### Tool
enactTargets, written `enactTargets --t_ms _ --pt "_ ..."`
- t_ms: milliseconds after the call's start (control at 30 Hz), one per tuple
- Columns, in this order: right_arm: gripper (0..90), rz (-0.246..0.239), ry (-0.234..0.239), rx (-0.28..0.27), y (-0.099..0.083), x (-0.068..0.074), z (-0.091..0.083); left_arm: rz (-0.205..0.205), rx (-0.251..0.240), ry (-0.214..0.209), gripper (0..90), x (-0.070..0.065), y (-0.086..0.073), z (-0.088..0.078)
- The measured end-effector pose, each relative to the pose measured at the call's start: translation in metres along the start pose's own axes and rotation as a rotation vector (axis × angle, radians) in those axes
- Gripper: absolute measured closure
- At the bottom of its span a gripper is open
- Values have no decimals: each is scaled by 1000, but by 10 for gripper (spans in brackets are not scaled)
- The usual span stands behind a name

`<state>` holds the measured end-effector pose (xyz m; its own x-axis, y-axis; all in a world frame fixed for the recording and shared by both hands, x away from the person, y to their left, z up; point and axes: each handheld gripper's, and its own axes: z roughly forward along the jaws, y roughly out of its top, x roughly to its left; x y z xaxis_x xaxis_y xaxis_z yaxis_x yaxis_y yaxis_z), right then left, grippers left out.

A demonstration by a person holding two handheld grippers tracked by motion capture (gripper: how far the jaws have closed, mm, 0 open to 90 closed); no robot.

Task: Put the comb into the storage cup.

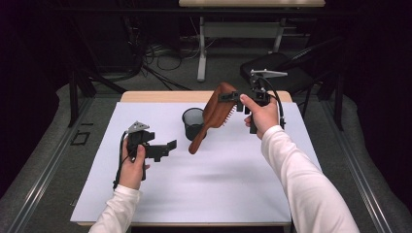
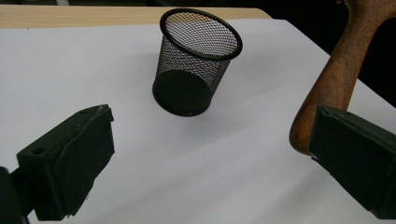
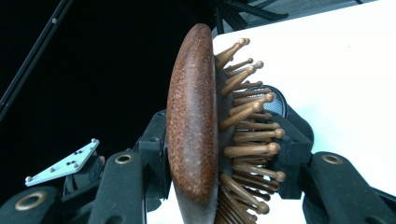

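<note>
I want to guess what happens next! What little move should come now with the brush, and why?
Probably lower the hairbrush, handle first, toward the mesh cup. The right gripper clamps its head in the air, the handle tip hangs beside the cup, and the left gripper waits open.

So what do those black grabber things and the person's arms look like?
Both arms wear long white sleeves. The left gripper and the right gripper are black and blocky, each with a grey three-cornered plate on top and a black cable trailing off. The fingers are chunky black blocks, with brass-coloured rings at their joints.
</note>
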<state>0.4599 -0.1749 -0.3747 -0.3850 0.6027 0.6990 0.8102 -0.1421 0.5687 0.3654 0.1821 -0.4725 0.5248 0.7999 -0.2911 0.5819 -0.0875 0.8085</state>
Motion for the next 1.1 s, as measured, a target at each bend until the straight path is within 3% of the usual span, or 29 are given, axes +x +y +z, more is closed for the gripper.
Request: enactTargets --t_ms 633,1100 --pt "494 1 -52 -63 19 8 4 -9 -8 7 3 4 0 -4" --pt "494 17 -96 -144 26 11 10 -11 -10 5 3 5 0 -3"
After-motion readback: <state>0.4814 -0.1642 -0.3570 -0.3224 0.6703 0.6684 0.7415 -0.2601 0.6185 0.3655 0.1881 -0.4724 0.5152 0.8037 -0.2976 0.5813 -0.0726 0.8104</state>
